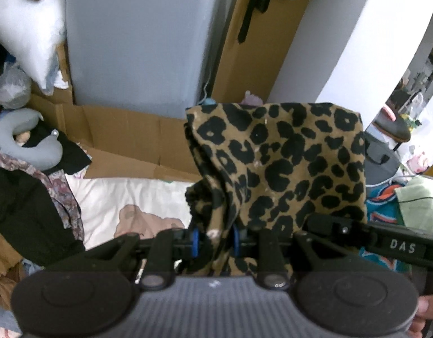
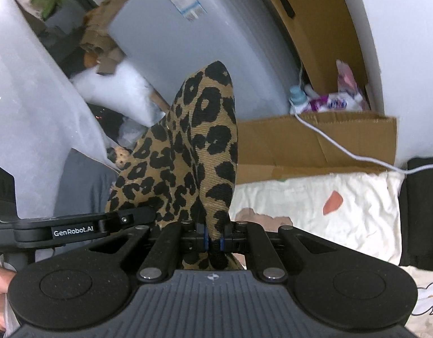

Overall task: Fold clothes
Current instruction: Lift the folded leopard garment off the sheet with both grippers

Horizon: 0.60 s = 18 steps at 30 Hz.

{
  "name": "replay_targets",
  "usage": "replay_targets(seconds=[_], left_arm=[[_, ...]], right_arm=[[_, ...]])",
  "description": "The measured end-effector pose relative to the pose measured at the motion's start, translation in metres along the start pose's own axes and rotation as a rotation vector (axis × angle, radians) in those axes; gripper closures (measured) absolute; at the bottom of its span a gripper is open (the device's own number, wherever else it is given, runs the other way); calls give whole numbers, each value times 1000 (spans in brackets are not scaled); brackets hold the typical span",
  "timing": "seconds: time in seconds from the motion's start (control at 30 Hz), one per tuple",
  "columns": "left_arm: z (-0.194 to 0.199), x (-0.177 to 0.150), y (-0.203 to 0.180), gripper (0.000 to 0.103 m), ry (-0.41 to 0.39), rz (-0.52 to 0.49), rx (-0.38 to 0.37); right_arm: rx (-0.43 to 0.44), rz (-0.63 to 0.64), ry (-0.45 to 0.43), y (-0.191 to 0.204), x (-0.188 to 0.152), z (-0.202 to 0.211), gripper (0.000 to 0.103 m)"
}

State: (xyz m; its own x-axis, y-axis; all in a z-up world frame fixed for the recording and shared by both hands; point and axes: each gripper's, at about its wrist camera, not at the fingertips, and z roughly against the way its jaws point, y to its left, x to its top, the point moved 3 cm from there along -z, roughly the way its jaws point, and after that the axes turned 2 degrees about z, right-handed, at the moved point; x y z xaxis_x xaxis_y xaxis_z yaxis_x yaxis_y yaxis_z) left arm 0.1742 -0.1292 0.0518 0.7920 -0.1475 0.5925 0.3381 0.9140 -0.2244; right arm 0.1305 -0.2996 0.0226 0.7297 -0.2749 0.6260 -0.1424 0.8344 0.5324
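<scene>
A tan garment with black leopard spots [image 1: 286, 166] is held up in the air above a white printed sheet [image 1: 132, 200]. My left gripper [image 1: 215, 238] is shut on a bunched fold of it, the cloth rising in a broad flap in front of the camera. The right gripper's black body [image 1: 385, 239] shows at the flap's lower right edge. In the right wrist view the leopard garment [image 2: 199, 152] stands up as a narrow folded peak, and my right gripper [image 2: 213, 242] is shut on its lower edge. The white sheet [image 2: 314, 205] lies below.
A tall grey appliance [image 1: 137, 42] and flattened cardboard [image 1: 126, 138] stand behind the bed. Dark clothes [image 1: 25, 205] and a grey neck pillow [image 1: 27, 140] pile up at left. More clothes [image 1: 413, 197] lie at right. A white cable [image 2: 343, 146] crosses the cardboard [image 2: 314, 140].
</scene>
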Motion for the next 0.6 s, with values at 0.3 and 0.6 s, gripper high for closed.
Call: replay_targets(seconds=[0.3, 0.6], left_arm=[[2, 2, -22, 80, -48, -34, -89], [-53, 17, -60, 80, -26, -67, -172]], right_arm=[[-46, 30, -67, -5, 14, 36, 97], [-130, -5, -116, -58, 22, 50, 97]])
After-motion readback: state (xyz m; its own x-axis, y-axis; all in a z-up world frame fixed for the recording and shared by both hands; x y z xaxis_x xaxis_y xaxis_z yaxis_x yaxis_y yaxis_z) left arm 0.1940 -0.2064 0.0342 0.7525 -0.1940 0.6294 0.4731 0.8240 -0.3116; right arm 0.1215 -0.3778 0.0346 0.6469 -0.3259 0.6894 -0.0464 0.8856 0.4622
